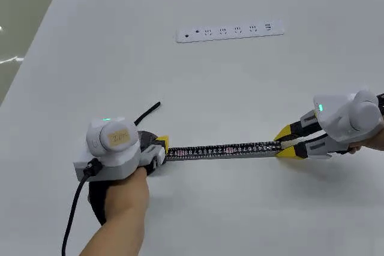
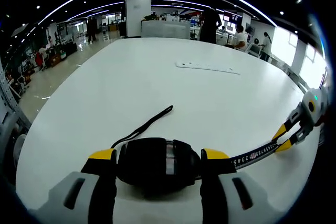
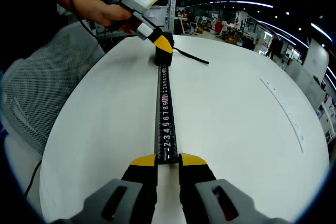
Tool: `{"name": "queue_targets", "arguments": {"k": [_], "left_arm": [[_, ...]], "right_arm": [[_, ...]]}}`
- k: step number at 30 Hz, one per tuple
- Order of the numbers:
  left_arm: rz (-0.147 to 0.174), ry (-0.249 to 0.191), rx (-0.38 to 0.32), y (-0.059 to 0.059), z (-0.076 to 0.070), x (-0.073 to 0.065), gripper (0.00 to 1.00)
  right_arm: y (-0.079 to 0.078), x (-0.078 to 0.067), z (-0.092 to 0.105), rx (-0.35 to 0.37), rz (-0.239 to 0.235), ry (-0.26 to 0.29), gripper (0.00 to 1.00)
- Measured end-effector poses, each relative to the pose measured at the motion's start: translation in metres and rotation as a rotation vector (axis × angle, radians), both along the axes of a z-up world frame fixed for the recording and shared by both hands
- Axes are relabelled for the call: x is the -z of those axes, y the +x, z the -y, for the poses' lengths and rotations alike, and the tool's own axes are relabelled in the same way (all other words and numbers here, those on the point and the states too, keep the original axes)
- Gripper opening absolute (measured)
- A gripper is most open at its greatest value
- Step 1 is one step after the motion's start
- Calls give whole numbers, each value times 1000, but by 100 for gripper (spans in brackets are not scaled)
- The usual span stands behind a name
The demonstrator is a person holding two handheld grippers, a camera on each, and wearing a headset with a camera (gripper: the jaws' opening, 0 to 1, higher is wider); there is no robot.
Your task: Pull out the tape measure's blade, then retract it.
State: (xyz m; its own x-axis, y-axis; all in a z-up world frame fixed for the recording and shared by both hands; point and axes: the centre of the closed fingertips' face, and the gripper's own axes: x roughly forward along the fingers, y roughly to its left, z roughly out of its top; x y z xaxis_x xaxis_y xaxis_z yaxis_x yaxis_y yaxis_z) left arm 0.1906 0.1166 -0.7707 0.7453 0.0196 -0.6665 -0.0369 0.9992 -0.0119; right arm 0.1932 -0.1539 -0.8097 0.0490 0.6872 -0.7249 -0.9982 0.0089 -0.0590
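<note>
The black tape measure case rests on the white table between my left gripper's yellow-tipped jaws, and my left gripper is shut on it. Its dark blade with white numbers runs flat across the table to the right. My right gripper is shut on the blade's end. In the right gripper view the blade stretches away from my right gripper to the case in the left gripper. A black wrist strap trails from the case.
A white power strip lies on the far side of the white table. A black cable hangs from the left gripper. The table's left edge runs along a grey floor. Desks and people stand far behind in the office.
</note>
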Motion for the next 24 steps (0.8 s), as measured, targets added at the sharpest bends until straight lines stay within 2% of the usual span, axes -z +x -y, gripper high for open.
{"name": "queue_targets", "arguments": {"k": [6, 7, 24], "left_arm": [[-11, 19, -3, -3, 3, -3, 60], [-22, 34, 3, -2, 3, -1, 60], [-28, 59, 6, -4, 1, 0, 59]], "right_arm": [[0, -2, 0, 0, 6, 3, 15], [1, -2, 0, -1, 8, 3, 14], [2, -6, -3, -6, 19, 4, 14]]}}
